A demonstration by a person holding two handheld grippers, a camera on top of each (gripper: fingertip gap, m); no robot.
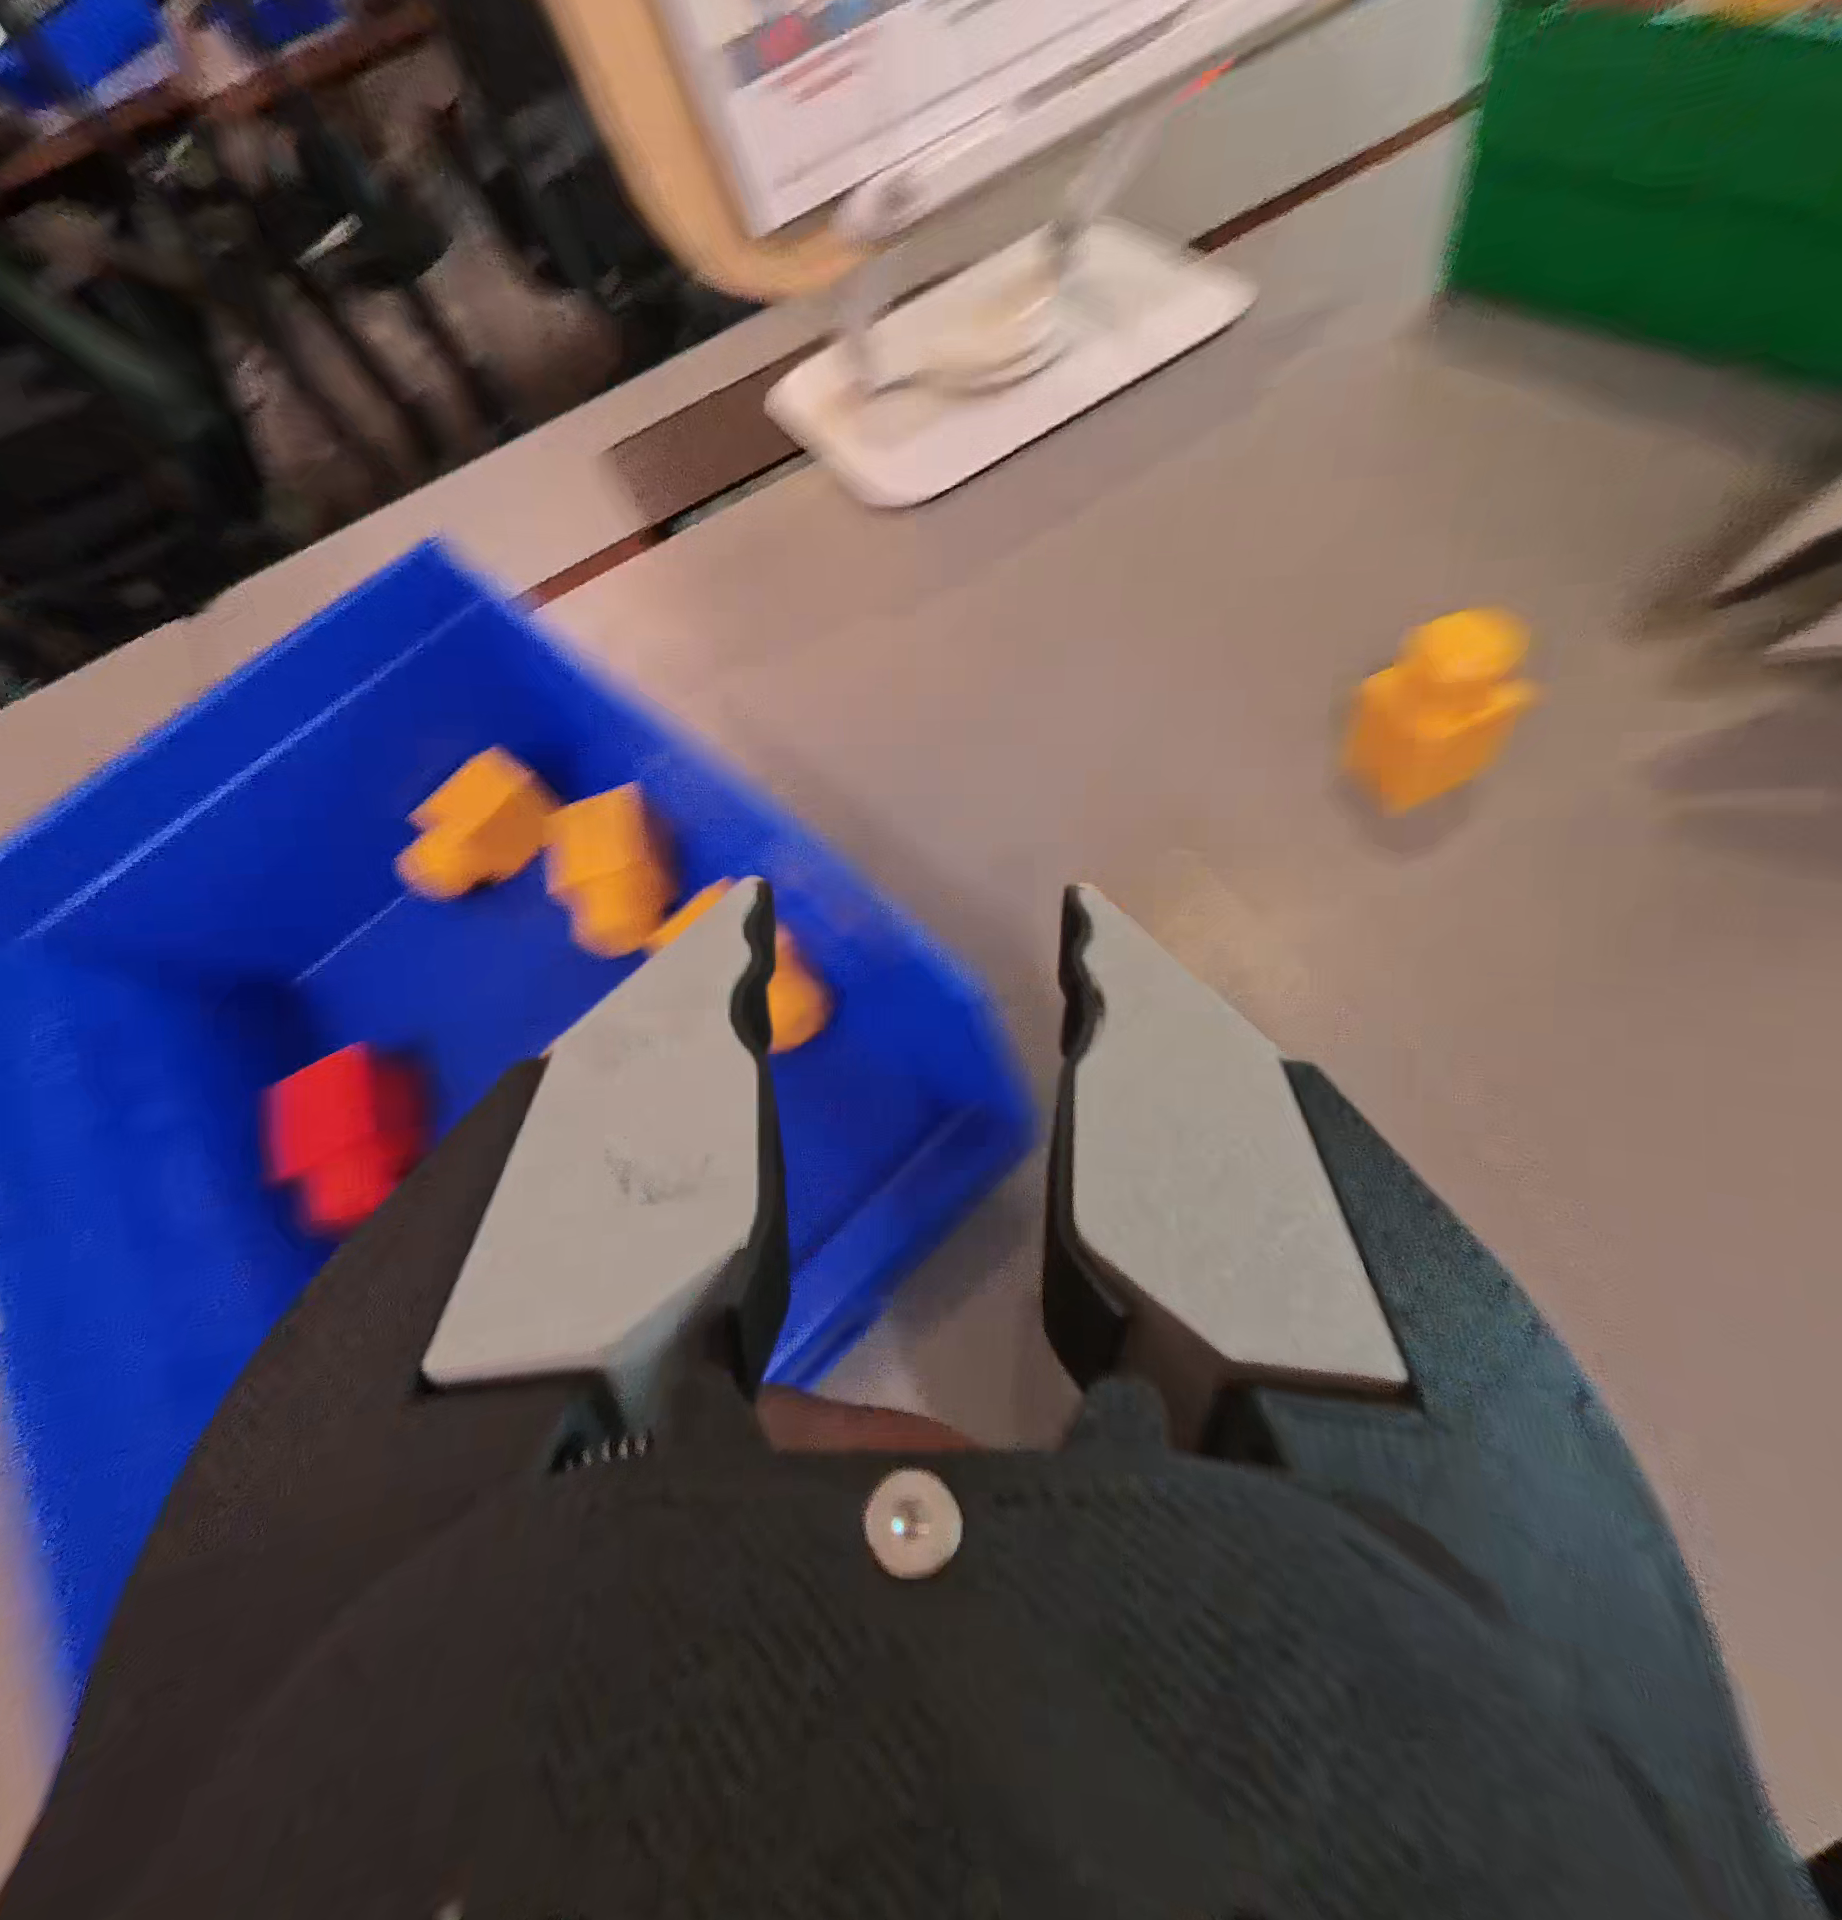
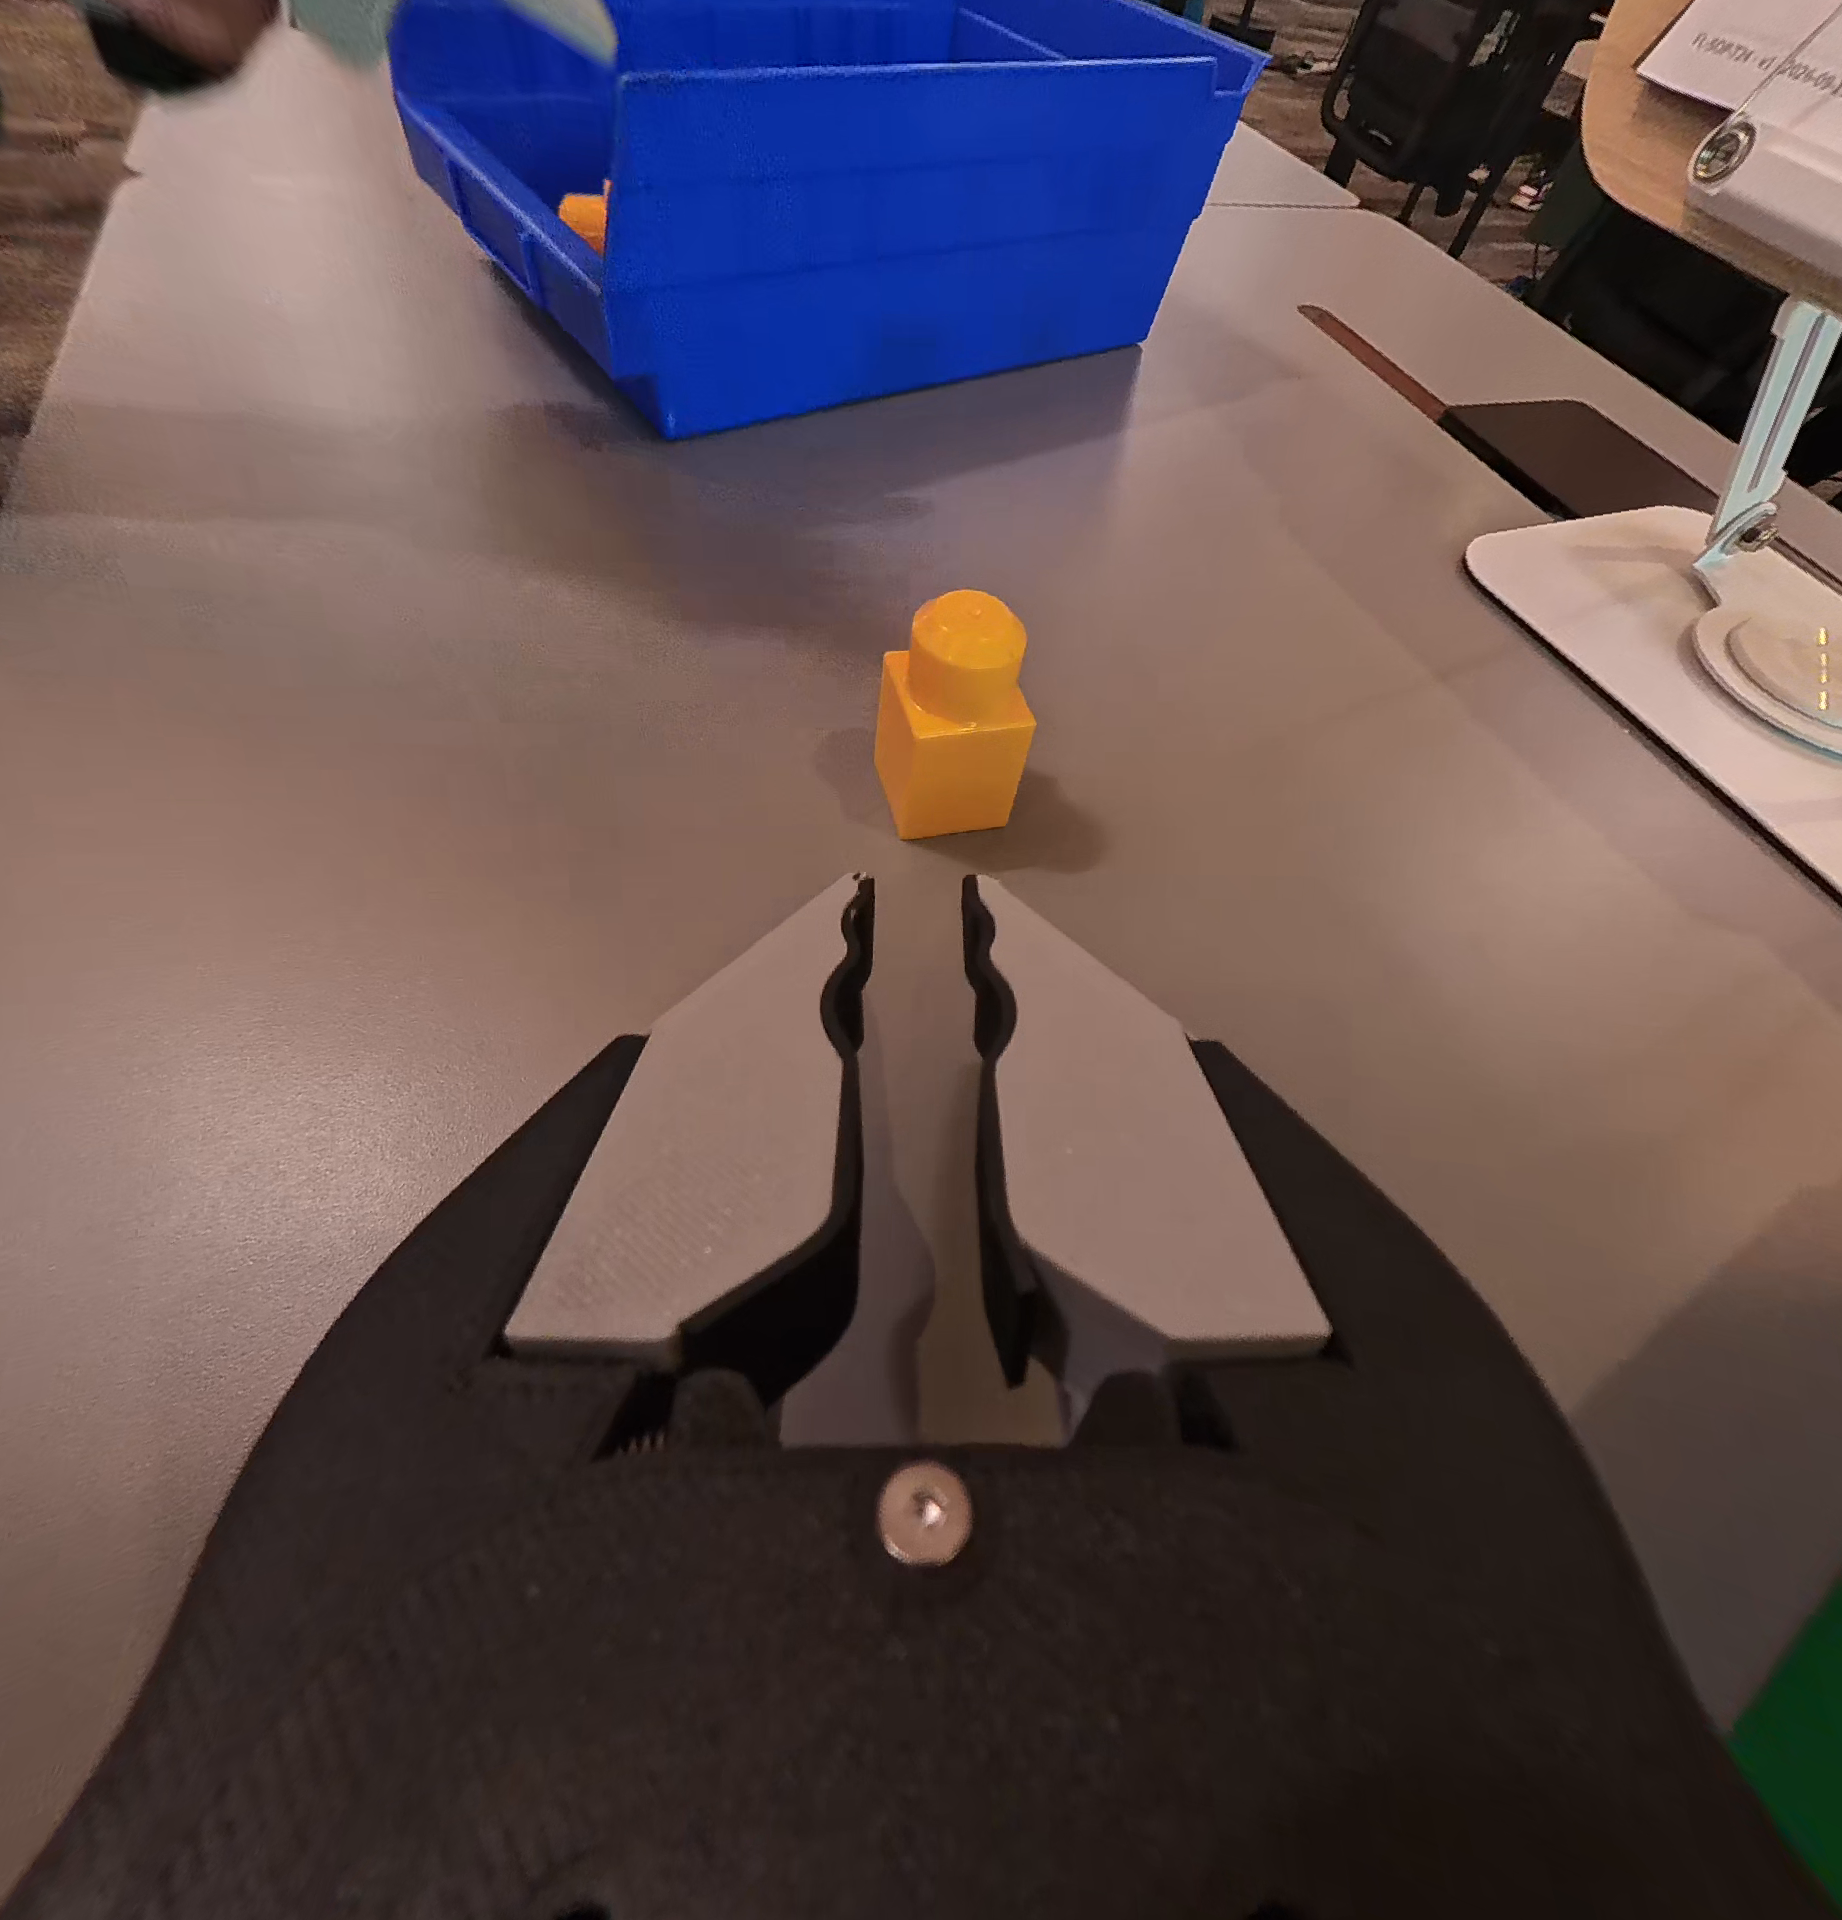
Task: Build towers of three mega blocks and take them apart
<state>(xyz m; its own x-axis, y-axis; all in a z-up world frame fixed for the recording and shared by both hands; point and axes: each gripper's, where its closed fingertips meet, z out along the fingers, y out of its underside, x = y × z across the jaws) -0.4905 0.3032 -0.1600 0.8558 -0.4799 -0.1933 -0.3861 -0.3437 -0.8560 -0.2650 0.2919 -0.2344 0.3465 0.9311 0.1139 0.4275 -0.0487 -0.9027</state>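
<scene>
Right wrist view shows us one orange block [image 2: 953,727] upright on the table [image 2: 377,727], just ahead of our right claw [image 2: 917,883], whose jaws stand slightly parted and empty. Our left claw [image 1: 912,904], wide open and empty, hovers over the blue bin [image 1: 221,831] of loose blocks [image 1: 543,842]. We judge the first tower barely begun; next, grasp a bin block.

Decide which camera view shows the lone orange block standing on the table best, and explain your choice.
The right wrist view: the orange block stands sharp and central just beyond the open right hand-held gripper, stud up. The left wrist view shows the same block off to the right, farther away and smeared by motion blur.
</scene>
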